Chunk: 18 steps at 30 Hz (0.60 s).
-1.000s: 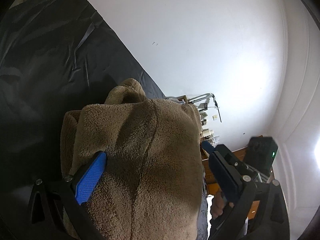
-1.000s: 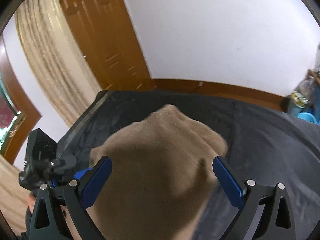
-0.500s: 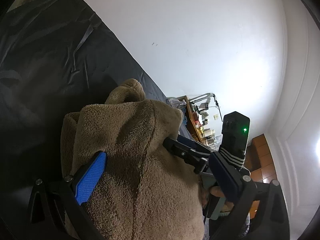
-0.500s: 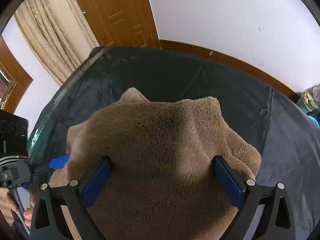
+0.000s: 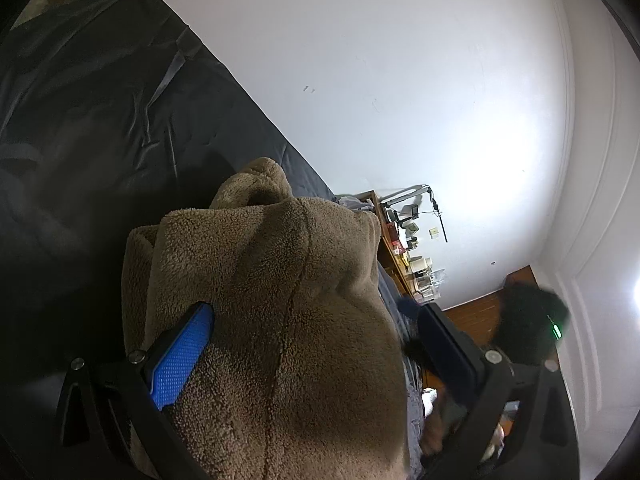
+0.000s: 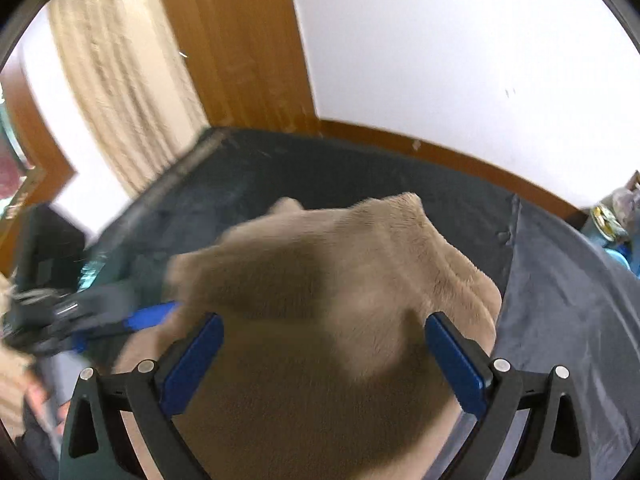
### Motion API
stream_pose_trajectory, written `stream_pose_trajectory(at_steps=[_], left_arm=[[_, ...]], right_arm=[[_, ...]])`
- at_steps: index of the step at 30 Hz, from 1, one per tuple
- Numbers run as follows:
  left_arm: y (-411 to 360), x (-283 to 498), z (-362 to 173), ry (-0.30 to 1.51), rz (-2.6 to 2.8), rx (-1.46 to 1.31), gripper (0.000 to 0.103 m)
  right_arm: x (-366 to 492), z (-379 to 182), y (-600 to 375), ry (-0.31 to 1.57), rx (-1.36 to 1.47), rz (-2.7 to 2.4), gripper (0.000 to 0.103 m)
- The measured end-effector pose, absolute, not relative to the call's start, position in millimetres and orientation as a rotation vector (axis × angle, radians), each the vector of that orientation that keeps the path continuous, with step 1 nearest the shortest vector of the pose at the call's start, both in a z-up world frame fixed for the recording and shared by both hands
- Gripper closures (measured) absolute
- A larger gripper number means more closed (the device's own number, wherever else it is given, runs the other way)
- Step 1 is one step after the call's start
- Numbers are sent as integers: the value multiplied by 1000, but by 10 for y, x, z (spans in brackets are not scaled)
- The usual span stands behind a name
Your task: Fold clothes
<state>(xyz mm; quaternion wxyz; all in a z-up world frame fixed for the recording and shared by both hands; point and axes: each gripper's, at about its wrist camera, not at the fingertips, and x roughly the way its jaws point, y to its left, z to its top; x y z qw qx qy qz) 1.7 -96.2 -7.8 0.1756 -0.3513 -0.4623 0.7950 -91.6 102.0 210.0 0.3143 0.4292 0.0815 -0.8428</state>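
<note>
Garment [image 5: 280,320]: tan fleece cloth, thick, nappy pile, matt, with one stitched seam running down the centre of the left wrist view.

Bed cover [image 5: 100,120]: dark cloth, thin and smooth, slight sheen along its creases, upper left of that view.

Left tool [image 5: 316,344]: matt black plastic frame, blue finger pads [image 5: 180,356] with a fine dotted grip texture, small bright metal screw heads.

Right tool [image 6: 324,352]: same black frame, smooth blue pads [image 6: 456,364].

Door [image 6: 232,40]: brown wood, semi-gloss, upper centre of the right wrist view.

Curtain [image 6: 120,80]: cream cloth, ribbed, matt.

Wall [image 6: 460,48]: white, smooth, matt.
</note>
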Motion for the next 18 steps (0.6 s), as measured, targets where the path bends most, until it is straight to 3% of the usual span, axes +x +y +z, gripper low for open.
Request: stream_pose_trajectory(at_steps=[6,13,18], left_arm=[[-959,2,-79,-1309,2254,-994,1],[-1020,31,-96,-1308,2252,-989,1],[-1029,51,-99,-1305,2256,-989,1]], right_arm=[[-325,2115,1134,257,1073,-2167,1],[-11,1807,942,546,1064,-2234,1],[62,1697,933,587,1016,-2313,0]])
